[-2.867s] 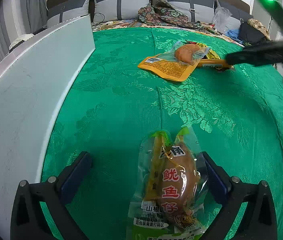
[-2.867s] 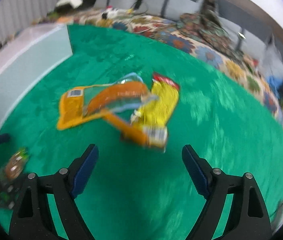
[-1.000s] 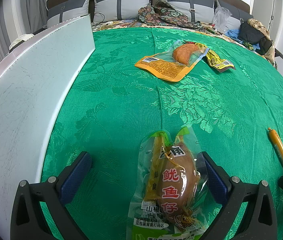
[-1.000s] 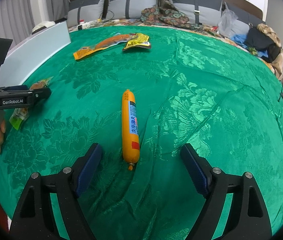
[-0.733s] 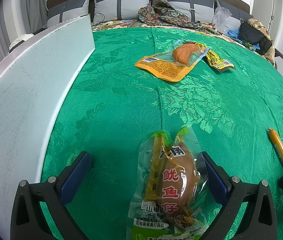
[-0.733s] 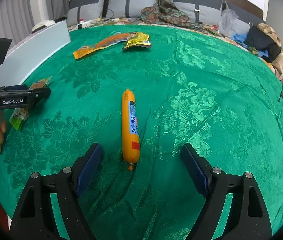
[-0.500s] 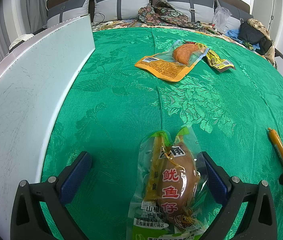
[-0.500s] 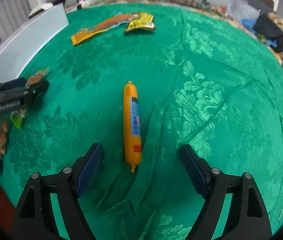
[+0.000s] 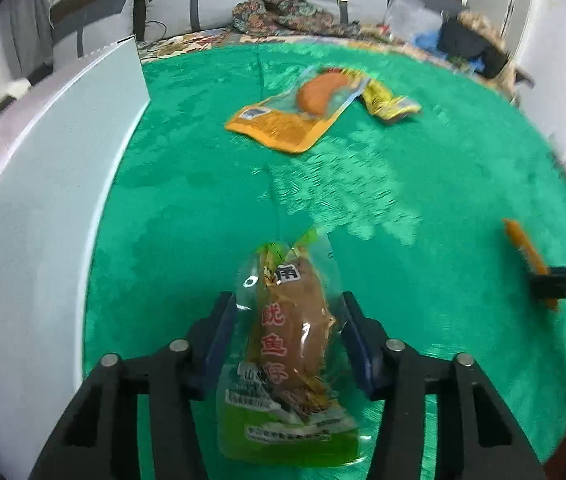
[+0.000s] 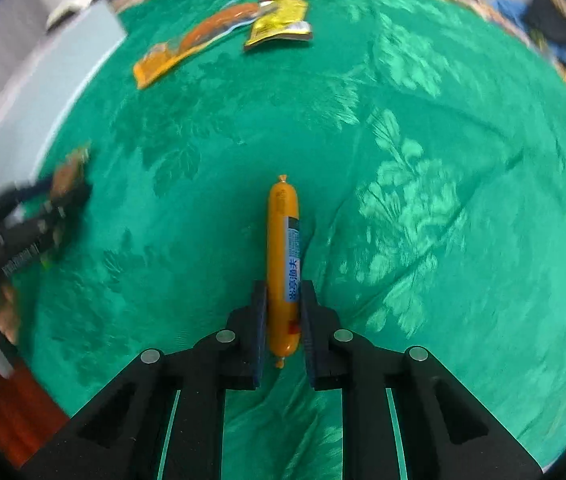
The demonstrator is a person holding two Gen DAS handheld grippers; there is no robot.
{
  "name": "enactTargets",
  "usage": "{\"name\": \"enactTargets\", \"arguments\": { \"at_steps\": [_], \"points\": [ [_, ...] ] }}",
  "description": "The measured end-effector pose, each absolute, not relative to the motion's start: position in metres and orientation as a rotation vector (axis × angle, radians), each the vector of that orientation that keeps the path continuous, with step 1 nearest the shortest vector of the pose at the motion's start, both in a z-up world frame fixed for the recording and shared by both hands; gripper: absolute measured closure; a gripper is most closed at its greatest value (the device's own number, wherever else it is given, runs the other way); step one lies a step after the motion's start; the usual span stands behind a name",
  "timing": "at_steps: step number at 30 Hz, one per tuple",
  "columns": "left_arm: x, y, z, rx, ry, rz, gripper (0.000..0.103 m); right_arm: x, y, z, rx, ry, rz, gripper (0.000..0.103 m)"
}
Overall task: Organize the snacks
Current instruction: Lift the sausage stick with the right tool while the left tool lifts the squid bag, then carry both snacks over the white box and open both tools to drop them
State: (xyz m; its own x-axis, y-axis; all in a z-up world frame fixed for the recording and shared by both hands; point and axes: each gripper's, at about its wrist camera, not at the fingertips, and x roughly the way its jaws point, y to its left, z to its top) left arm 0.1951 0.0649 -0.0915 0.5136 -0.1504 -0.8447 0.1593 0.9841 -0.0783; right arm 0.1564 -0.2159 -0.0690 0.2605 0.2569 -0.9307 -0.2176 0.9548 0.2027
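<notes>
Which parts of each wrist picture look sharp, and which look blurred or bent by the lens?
Left wrist view: squid snack pack sharp, green cloth smeared, white board bowed. Right wrist view: orange sausage crisp, far packets and edges streaked.

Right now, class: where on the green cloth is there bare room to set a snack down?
Bare cloth lies between the squid packet and the orange pouch, and right of the sausage. It is crowded at the far end, where the yellow packet touches that pouch.

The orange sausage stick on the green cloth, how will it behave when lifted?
The sausage stick looks firm and probably stays straight, since it juts beyond the right claw without sagging. Its glossy round casing may slip or roll if released.
</notes>
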Motion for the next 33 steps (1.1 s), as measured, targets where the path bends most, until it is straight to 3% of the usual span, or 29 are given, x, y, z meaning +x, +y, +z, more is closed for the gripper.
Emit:
{"name": "enactTargets", "arguments": {
  "at_steps": [5, 15, 17, 23, 24, 25, 26, 28, 29, 33],
  "points": [
    [0.172, 0.083, -0.074, -0.202, 0.991, -0.257, 0.071, 0.142, -0.239, -0.057, 0.269, 1.249, 0.363, 0.087],
    [0.134, 0.115, -0.056, -0.427, 0.934, -0.276, 0.080, 0.143, -0.228, -0.026, 0.424, 1.200, 0.460, 0.087],
    [0.126, 0.122, -0.045, -0.474, 0.904, -0.297, 0.095, 0.144, -0.217, -0.018, 0.428, 1.190, 0.487, 0.087],
    [0.126, 0.131, -0.035, -0.472, 0.910, -0.301, 0.095, 0.149, -0.183, 0.005, 0.397, 1.151, 0.565, 0.087],
    [0.127, 0.129, -0.037, -0.452, 0.927, -0.302, 0.093, 0.150, -0.178, 0.007, 0.389, 1.147, 0.567, 0.087],
    [0.129, 0.129, -0.039, -0.444, 0.941, -0.304, 0.082, 0.151, -0.175, 0.008, 0.390, 1.144, 0.571, 0.087],
    [0.131, 0.127, -0.041, -0.436, 0.956, -0.303, 0.051, 0.150, -0.174, 0.009, 0.396, 1.141, 0.575, 0.087],
    [0.134, 0.124, -0.041, -0.421, 0.957, -0.297, 0.009, 0.147, -0.173, 0.011, 0.406, 1.135, 0.584, 0.087],
    [0.135, 0.122, -0.041, -0.408, 0.942, -0.297, 0.005, 0.146, -0.173, 0.011, 0.406, 1.133, 0.585, 0.087],
    [0.151, 0.082, -0.062, -0.222, 1.072, -0.326, 0.005, 0.136, -0.184, 0.006, 0.414, 1.137, 0.577, 0.087]
  ]
}}
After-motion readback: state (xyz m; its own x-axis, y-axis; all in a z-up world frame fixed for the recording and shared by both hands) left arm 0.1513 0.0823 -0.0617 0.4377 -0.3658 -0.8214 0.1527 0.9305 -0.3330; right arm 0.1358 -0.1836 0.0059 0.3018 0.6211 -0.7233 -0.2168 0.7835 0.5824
